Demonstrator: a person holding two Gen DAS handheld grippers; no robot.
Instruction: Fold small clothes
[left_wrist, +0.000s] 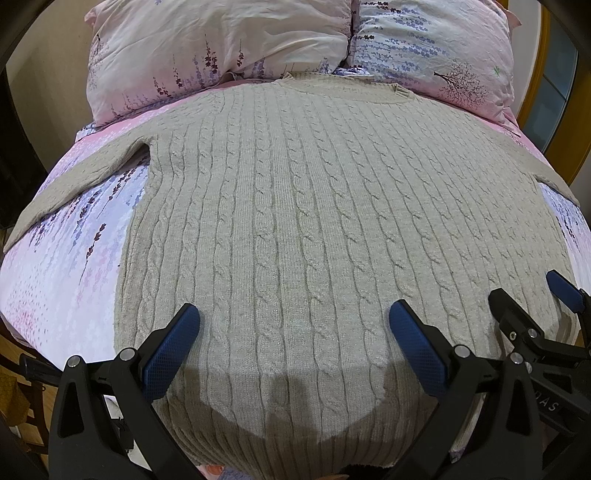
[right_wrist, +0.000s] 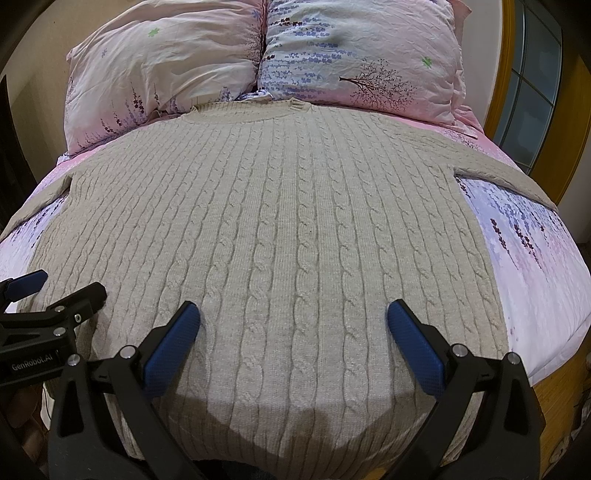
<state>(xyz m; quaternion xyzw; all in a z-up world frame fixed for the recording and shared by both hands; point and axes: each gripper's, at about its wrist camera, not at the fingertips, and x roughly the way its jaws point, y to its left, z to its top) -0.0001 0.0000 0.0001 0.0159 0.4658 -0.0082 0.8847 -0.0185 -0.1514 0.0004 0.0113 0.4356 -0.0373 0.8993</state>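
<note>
A beige cable-knit sweater (left_wrist: 295, 206) lies flat on the bed, neckline toward the pillows, both sleeves spread out to the sides. It also fills the right wrist view (right_wrist: 280, 229). My left gripper (left_wrist: 294, 317) is open and empty, hovering just above the sweater's lower part near the hem. My right gripper (right_wrist: 293, 317) is open and empty, also above the lower part, to the right of the left one. The right gripper shows at the right edge of the left wrist view (left_wrist: 532, 295). The left gripper shows at the left edge of the right wrist view (right_wrist: 55, 291).
The bed sheet (left_wrist: 66, 258) is pink and lilac with flower print. Two matching pillows (left_wrist: 207, 48) (left_wrist: 439, 48) lean at the head of the bed. A wooden frame with glass (right_wrist: 532, 92) stands to the right. A wooden bed edge (right_wrist: 554, 398) shows at lower right.
</note>
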